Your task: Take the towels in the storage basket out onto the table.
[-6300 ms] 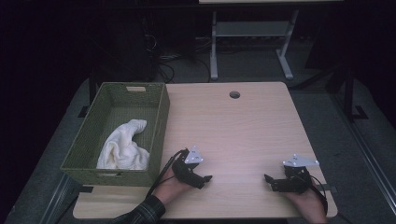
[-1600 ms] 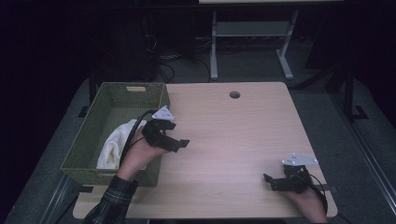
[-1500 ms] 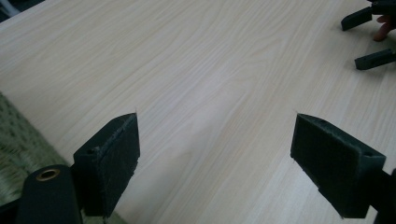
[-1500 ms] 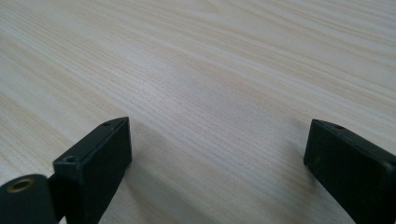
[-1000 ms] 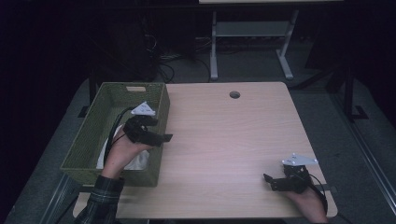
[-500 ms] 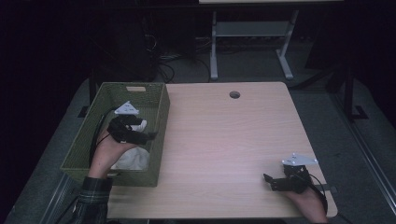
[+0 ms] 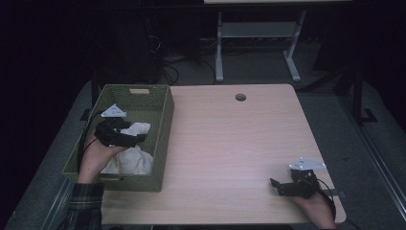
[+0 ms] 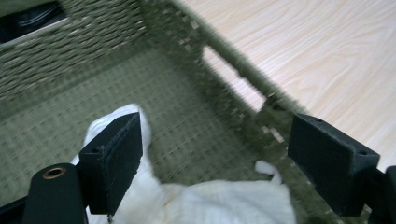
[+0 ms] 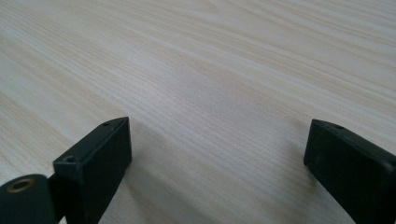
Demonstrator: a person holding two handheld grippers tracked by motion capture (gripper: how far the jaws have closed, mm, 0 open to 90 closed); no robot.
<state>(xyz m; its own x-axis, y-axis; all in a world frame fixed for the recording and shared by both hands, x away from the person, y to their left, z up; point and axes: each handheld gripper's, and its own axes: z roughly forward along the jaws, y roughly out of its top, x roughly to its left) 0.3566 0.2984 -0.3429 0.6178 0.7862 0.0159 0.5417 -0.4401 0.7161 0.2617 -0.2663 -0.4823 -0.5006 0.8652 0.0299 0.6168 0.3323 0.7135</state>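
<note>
Over the green basket (image 7: 163, 124) at the table's nine o'clock edge, the left gripper (image 7: 125, 137) hangs with fingers spread above the white towel (image 7: 131, 162) lying inside; closing off-centre could snag the woven wall. The right gripper (image 7: 286, 186) rests spread-fingered at five o'clock.

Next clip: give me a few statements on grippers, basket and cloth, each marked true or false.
1. The left gripper is open over the white cloth. True.
2. The cloth lies on the bare table. False: it lies inside the green basket.
3. The right gripper is open with nothing between its jaws. True.
4. The basket stands at the table's right edge. False: it stands at the left edge.
5. The right gripper holds the cloth. False: it rests on the table, far from the cloth.
</note>
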